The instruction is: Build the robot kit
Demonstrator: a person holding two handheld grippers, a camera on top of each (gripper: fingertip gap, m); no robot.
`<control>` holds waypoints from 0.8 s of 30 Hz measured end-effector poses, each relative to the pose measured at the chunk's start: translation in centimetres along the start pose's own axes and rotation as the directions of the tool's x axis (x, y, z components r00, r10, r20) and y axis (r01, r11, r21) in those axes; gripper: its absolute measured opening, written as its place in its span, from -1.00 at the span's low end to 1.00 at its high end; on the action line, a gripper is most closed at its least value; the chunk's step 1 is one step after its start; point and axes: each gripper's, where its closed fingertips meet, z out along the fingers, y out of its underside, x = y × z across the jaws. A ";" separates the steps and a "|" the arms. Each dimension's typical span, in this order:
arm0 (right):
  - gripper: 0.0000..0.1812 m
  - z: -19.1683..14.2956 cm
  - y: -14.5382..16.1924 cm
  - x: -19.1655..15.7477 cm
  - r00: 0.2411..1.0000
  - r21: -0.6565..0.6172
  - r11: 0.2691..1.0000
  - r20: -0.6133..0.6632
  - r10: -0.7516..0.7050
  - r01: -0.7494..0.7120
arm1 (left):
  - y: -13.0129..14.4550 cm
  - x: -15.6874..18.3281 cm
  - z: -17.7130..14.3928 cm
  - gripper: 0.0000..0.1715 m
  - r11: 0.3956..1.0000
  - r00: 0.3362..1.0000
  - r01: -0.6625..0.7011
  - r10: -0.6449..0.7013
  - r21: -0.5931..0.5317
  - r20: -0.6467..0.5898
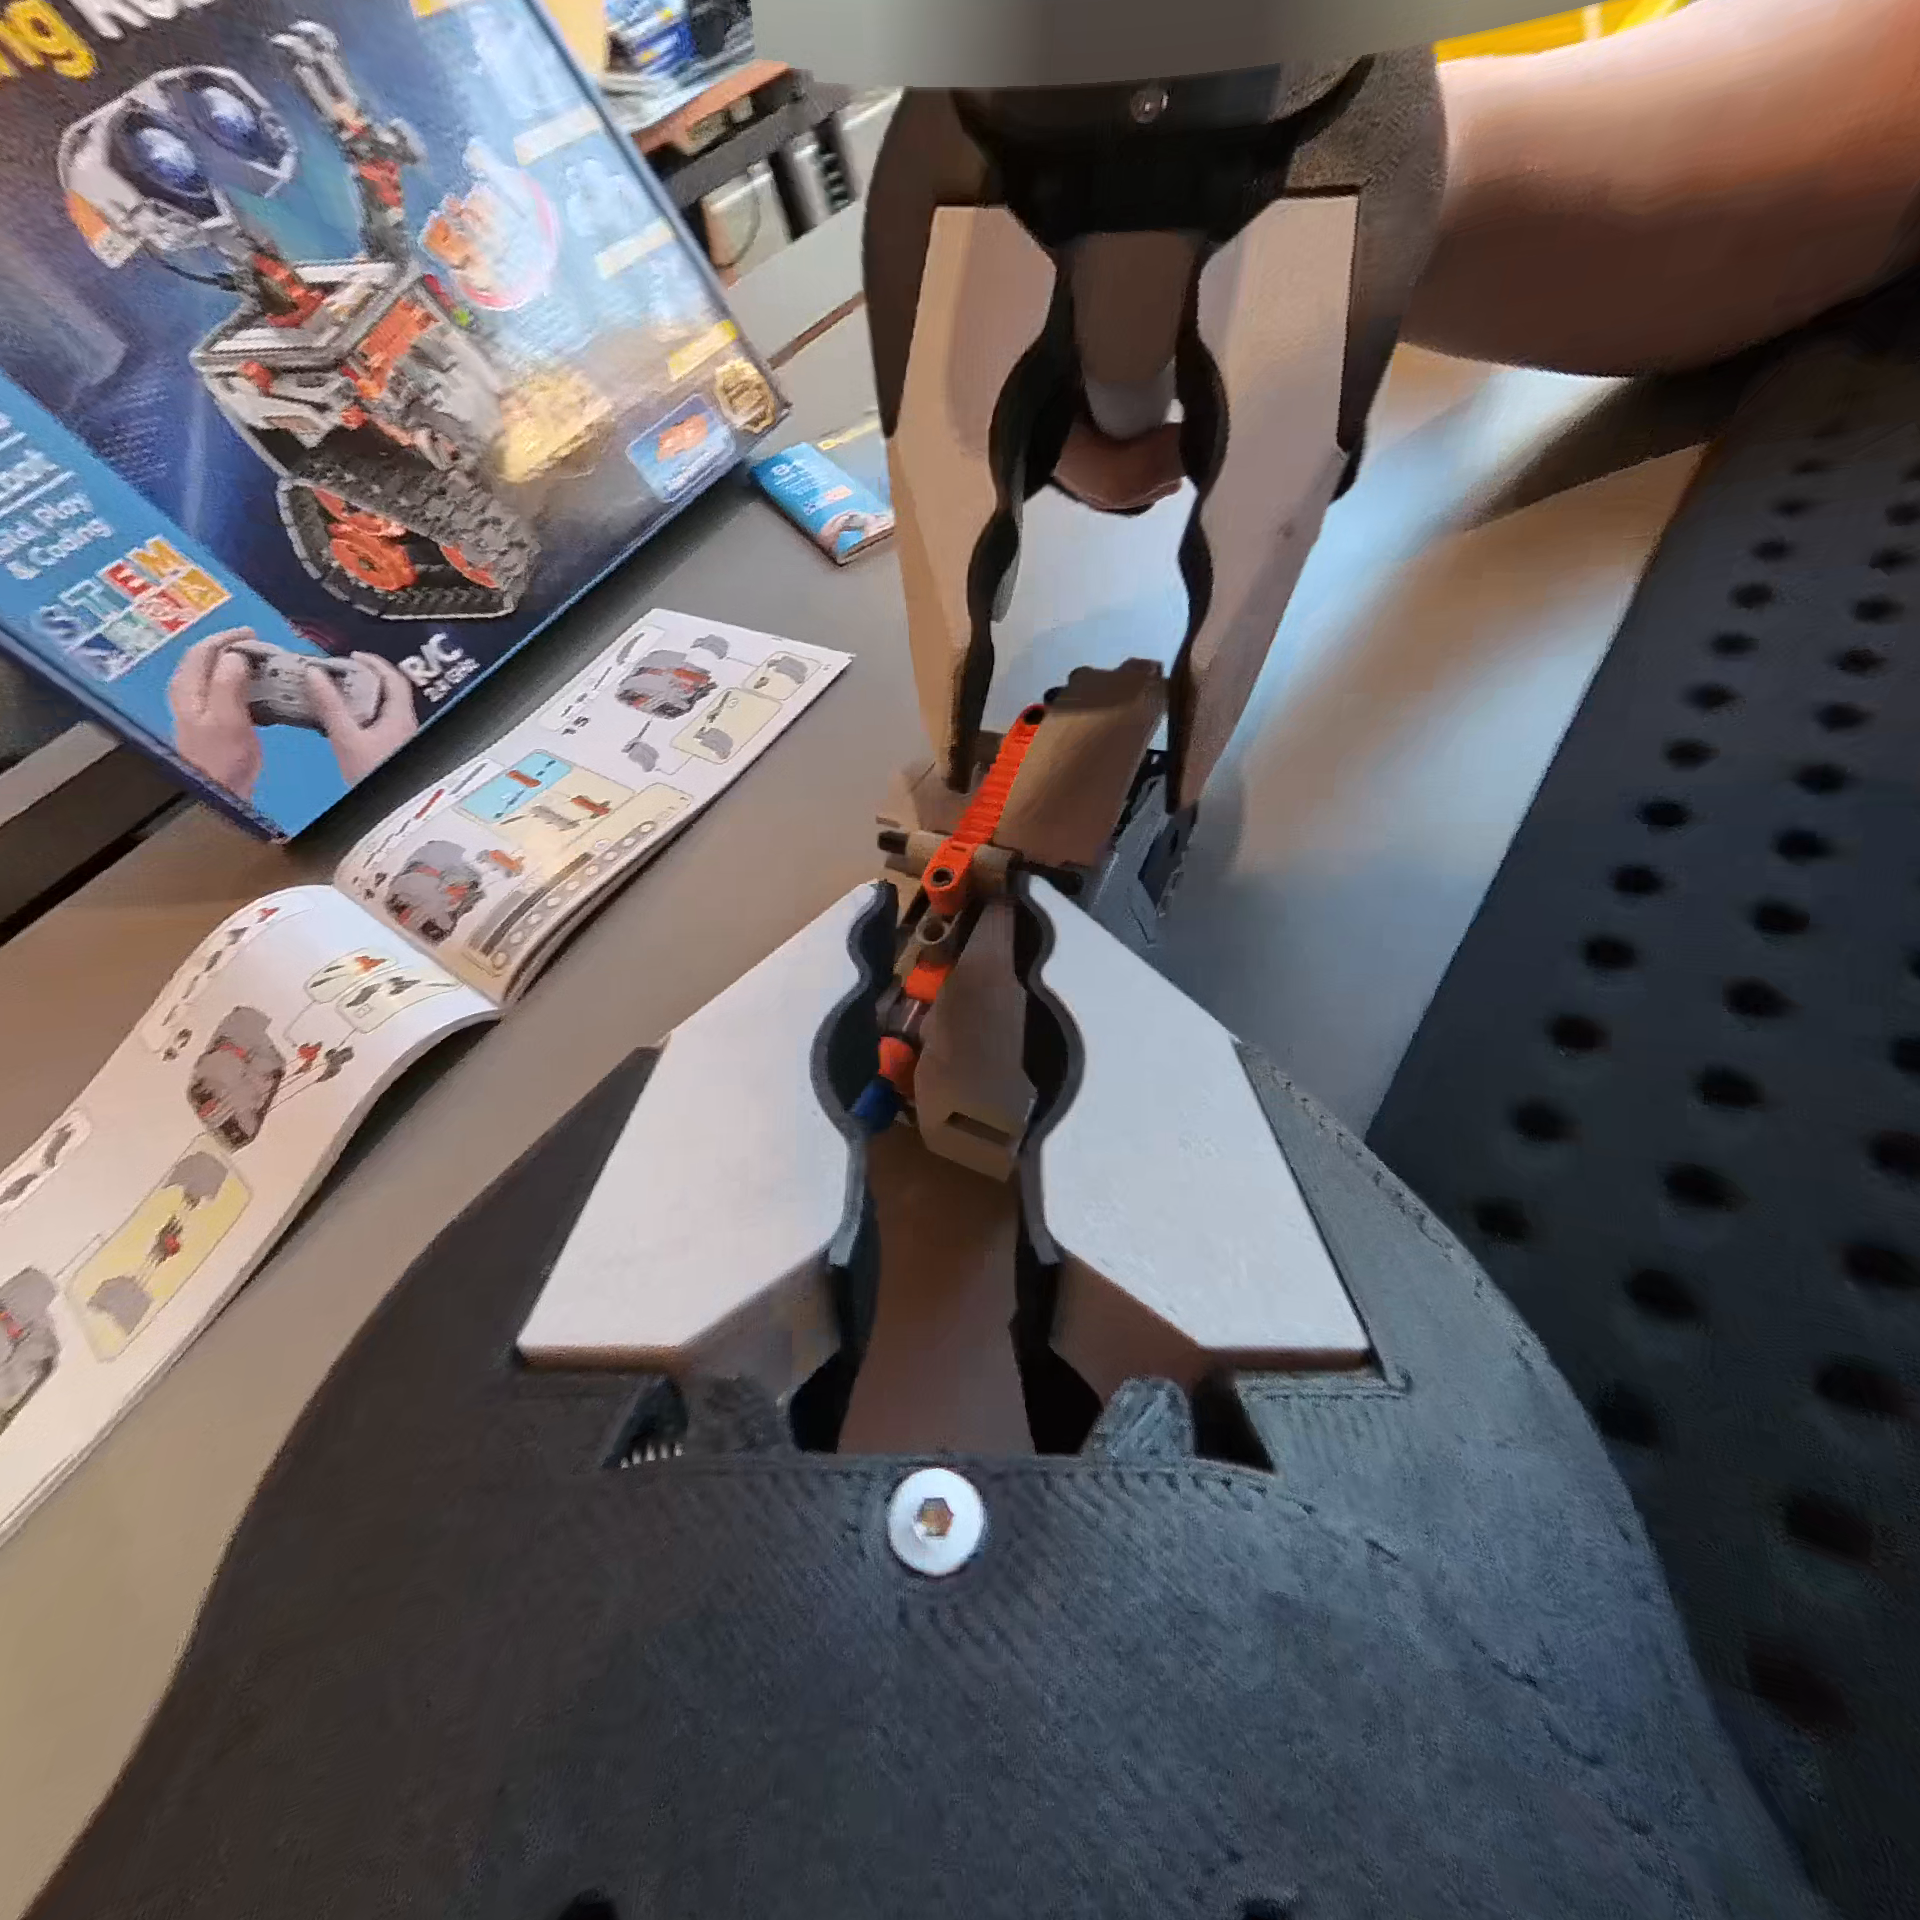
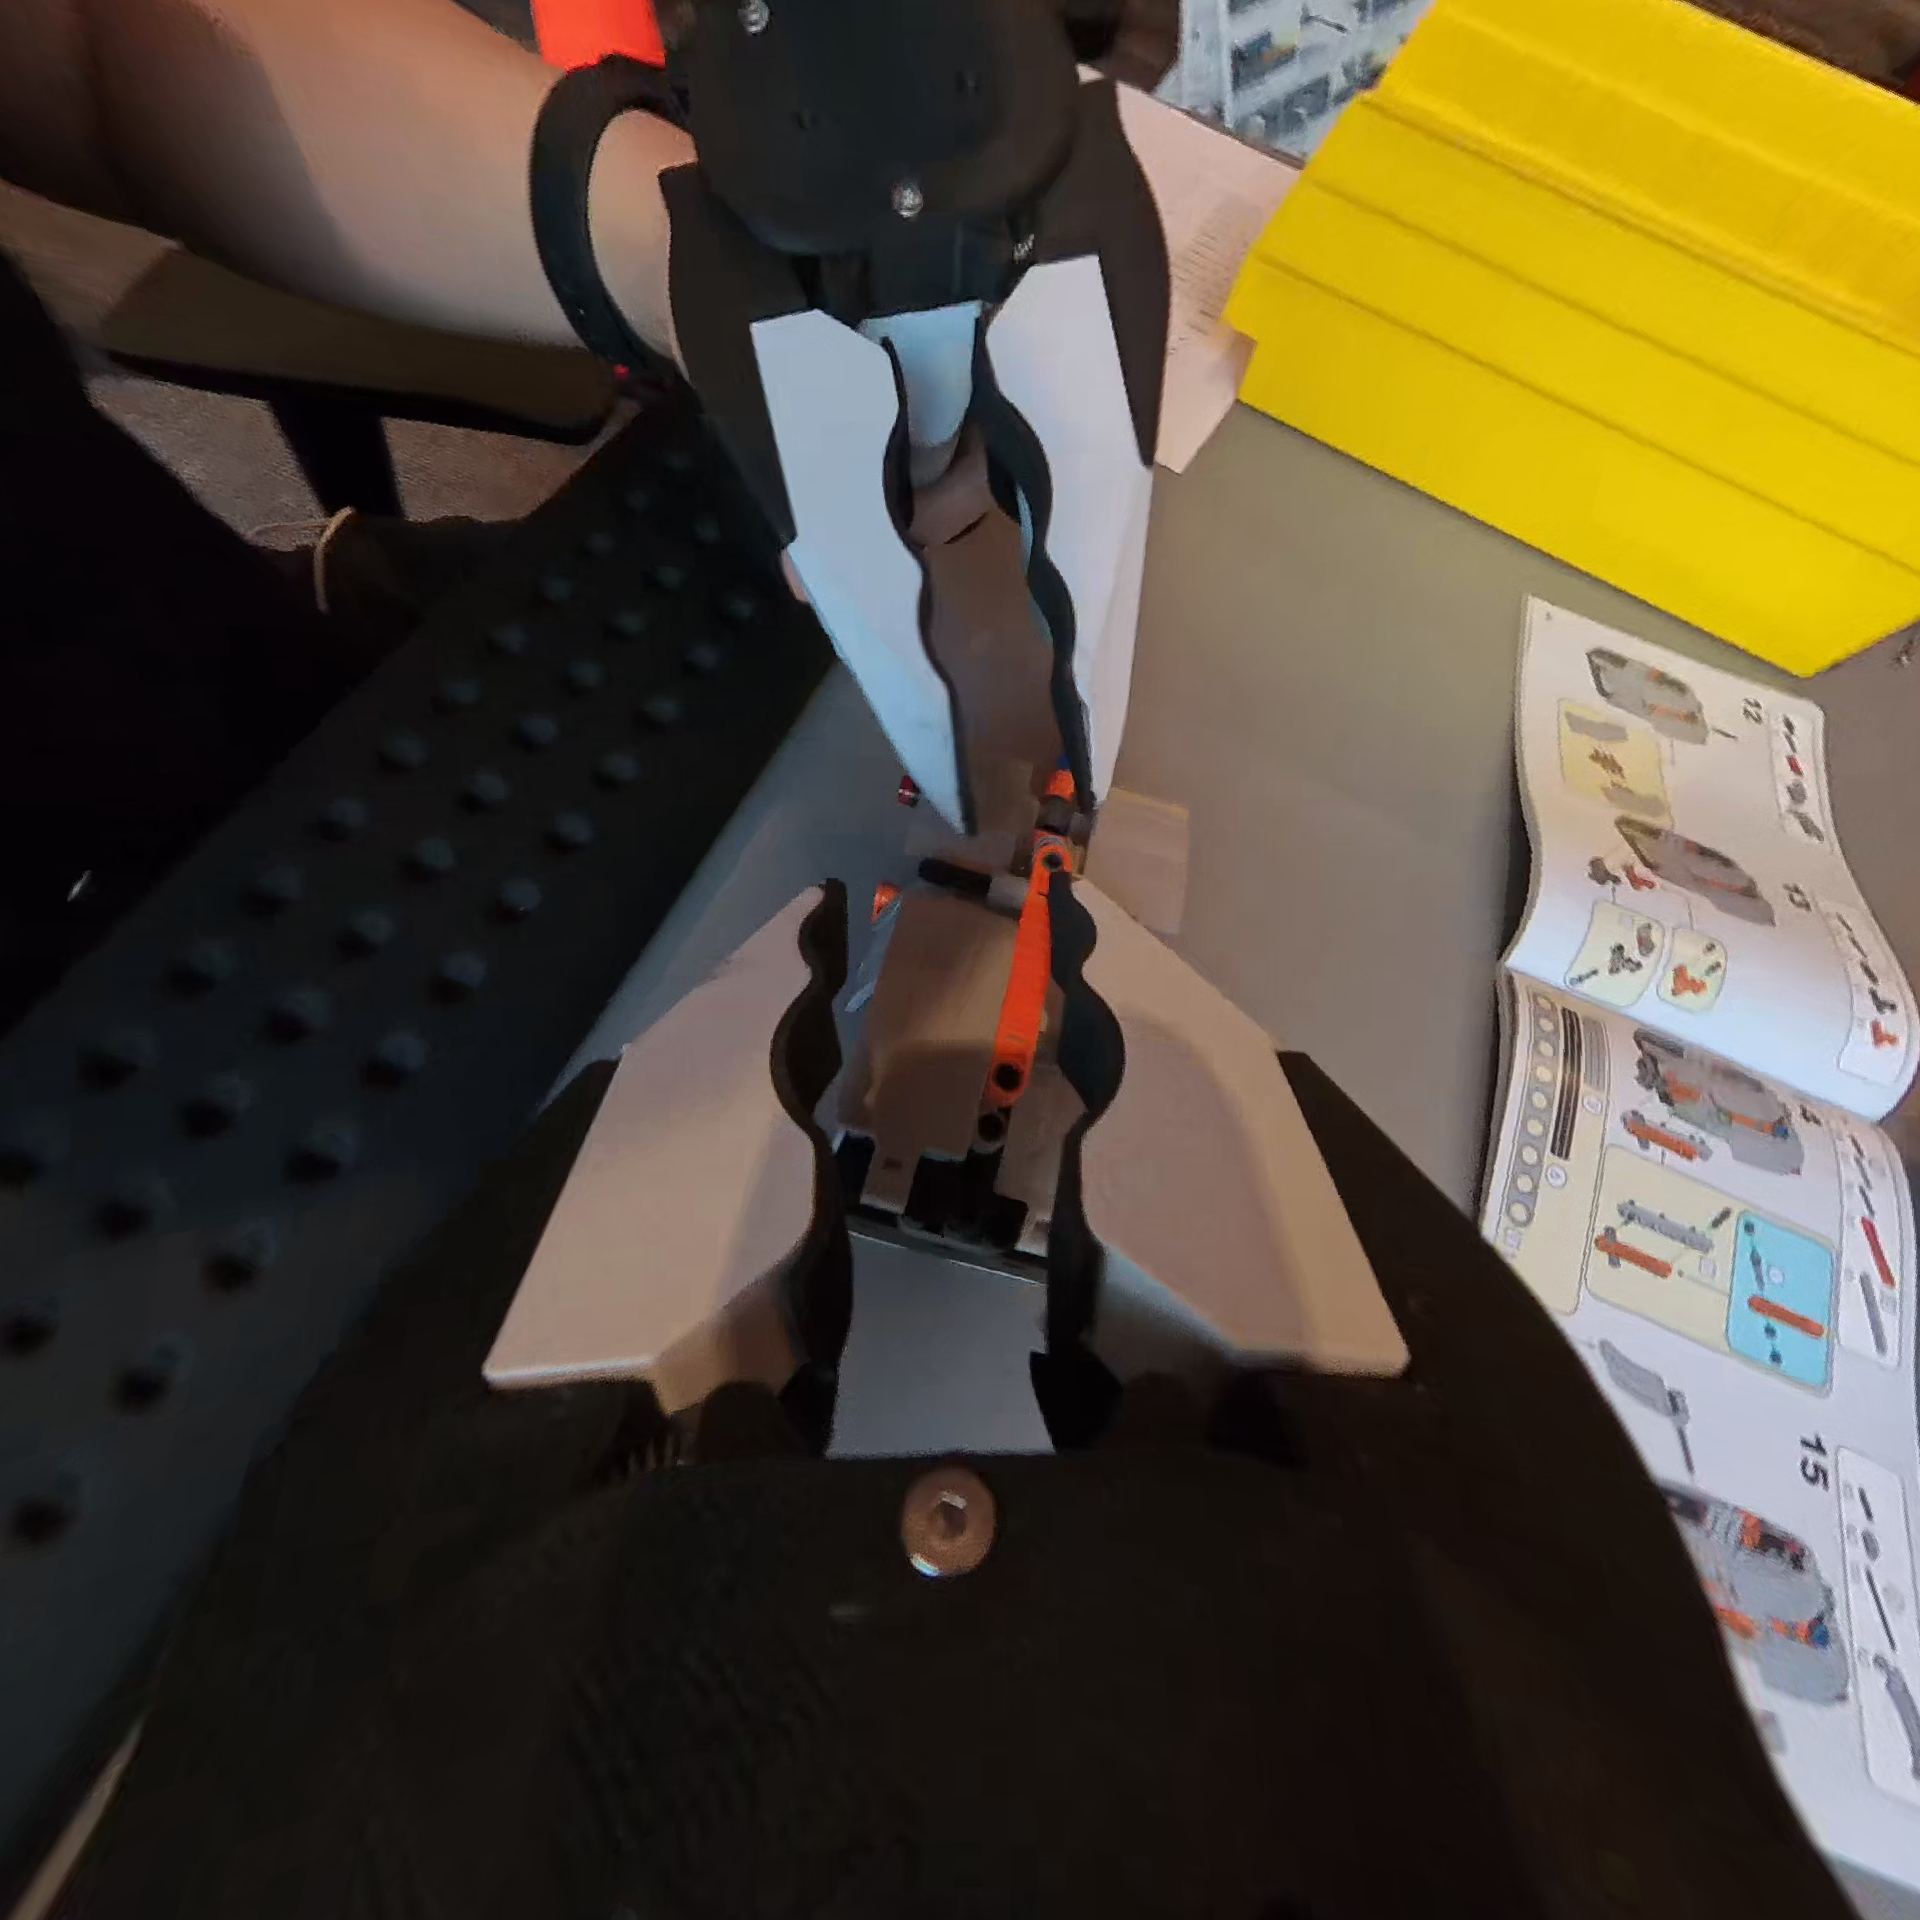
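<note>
Between the grippers, the brick assembly point(image 1: 966, 997) is pinched by the left gripper point(image 1: 951, 904) and the right gripper point(image 2: 940, 904); the orange beam point(image 2: 1023, 977) could be popped off by uneven squeezing.

Indoor light is moderate and warm, with a pale blue-white glare on the smooth grey tabletop point(image 1: 1382, 727) toward one o'clock in the left wrist view. The glossy blue cardboard toy box point(image 1: 343, 343) at eleven o'clock is smeared by blur. Both views bulge at the edges. In the right wrist view, the black perforated mat point(image 2: 343, 914) at nine o'clock sinks into deep shadow, while the bright yellow ribbed plastic bin point(image 2: 1621, 343) at one o'clock is strongly lit.
</note>
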 end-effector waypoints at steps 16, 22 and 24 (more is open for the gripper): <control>-0.67 1.2 0.8 0.2 0.966 -0.106 0.994 -0.258 0.005 -0.033 | -0.1 1.1 0.6 -0.56 0.999 0.992 0.008 -0.003 0.040 -0.126; -0.64 1.5 0.7 0.3 0.946 -0.125 0.991 -0.324 -0.001 -0.042 | 0.7 0.5 -0.2 -0.67 0.999 0.982 0.037 -0.032 0.024 -0.184; -0.65 1.6 0.7 0.4 0.938 -0.139 0.990 -0.347 -0.011 -0.040 | 0.6 -0.1 0.0 -0.65 0.998 0.978 0.054 -0.045 0.037 -0.202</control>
